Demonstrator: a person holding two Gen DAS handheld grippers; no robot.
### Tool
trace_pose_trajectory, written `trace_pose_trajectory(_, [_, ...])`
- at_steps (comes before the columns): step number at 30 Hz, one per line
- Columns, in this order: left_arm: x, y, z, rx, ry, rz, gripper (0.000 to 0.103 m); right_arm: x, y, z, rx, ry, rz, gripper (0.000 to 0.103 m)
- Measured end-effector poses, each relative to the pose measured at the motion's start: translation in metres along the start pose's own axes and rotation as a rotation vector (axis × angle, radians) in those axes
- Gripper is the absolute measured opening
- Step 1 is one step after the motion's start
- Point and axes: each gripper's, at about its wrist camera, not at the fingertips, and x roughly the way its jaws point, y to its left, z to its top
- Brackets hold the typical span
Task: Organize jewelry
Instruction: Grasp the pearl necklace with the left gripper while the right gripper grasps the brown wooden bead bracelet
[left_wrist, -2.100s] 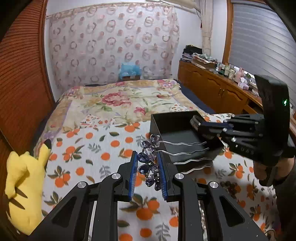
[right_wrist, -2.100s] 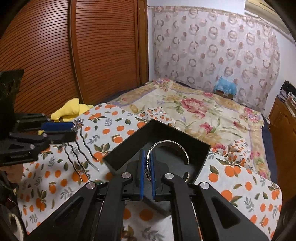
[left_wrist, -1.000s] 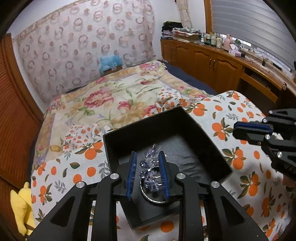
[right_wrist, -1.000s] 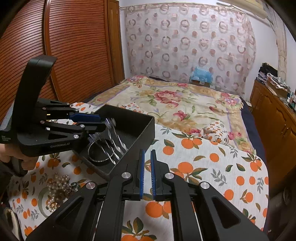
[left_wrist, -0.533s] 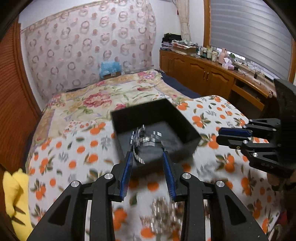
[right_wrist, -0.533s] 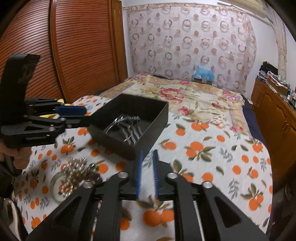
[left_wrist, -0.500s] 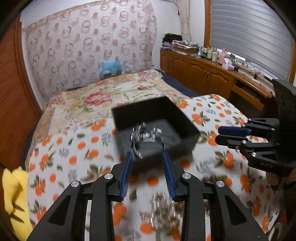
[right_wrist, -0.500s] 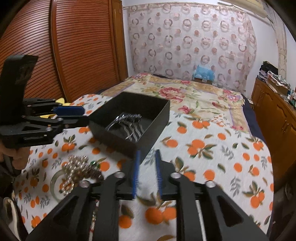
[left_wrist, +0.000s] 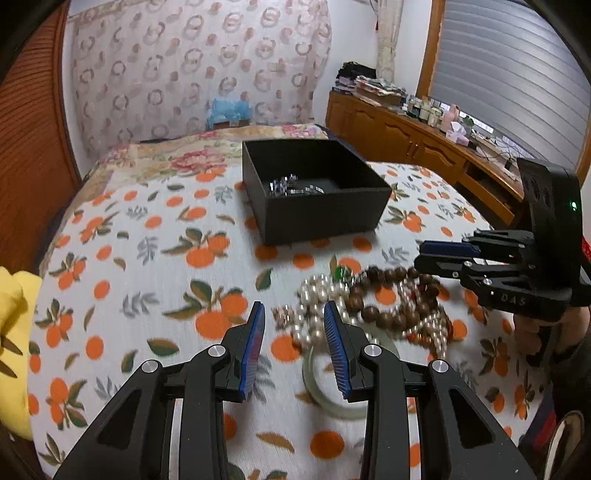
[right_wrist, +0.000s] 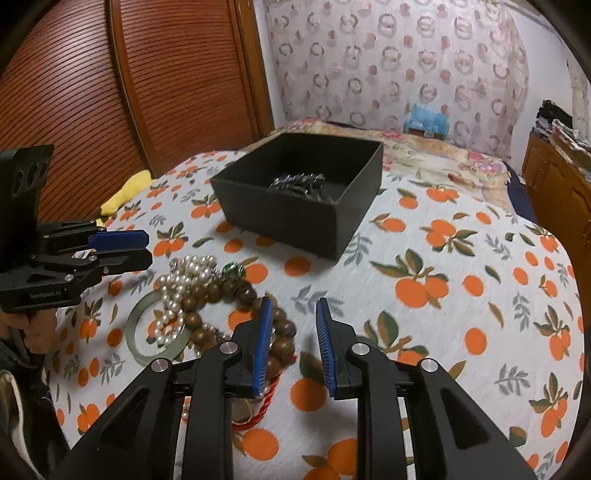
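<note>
A black open box stands on the orange-print bedspread and holds the jewelled hair comb and a silver bangle; it also shows in the right wrist view. Nearer lies a heap of jewelry: a white pearl strand, brown wooden beads, a pale green bangle and a green stone. My left gripper is open and empty, low over the pearls. My right gripper is open and empty, just right of the wooden beads.
A yellow plush toy lies at the bed's left edge. A wooden slatted wardrobe stands on the left, a low wooden cabinet with clutter on the right. A red cord and a gold ring lie under my right gripper.
The left gripper released the hair comb into the box and drew back toward the heap. The right gripper, empty after dropping the bangle, opened and also moved back to the heap.
</note>
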Motion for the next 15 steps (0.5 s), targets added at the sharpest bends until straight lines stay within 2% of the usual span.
trace_pose_trajectory(7, [0.005,-0.008,-0.01,0.005,0.033,-0.009,0.031,0.006,-0.003,0.0,-0.013,0.024,-0.089,0.026])
trace_pose_trajectory(15, [0.016,-0.016,-0.005,0.029,0.051,-0.009,0.031,0.014,0.0,-0.004,-0.033,0.057,-0.104,0.026])
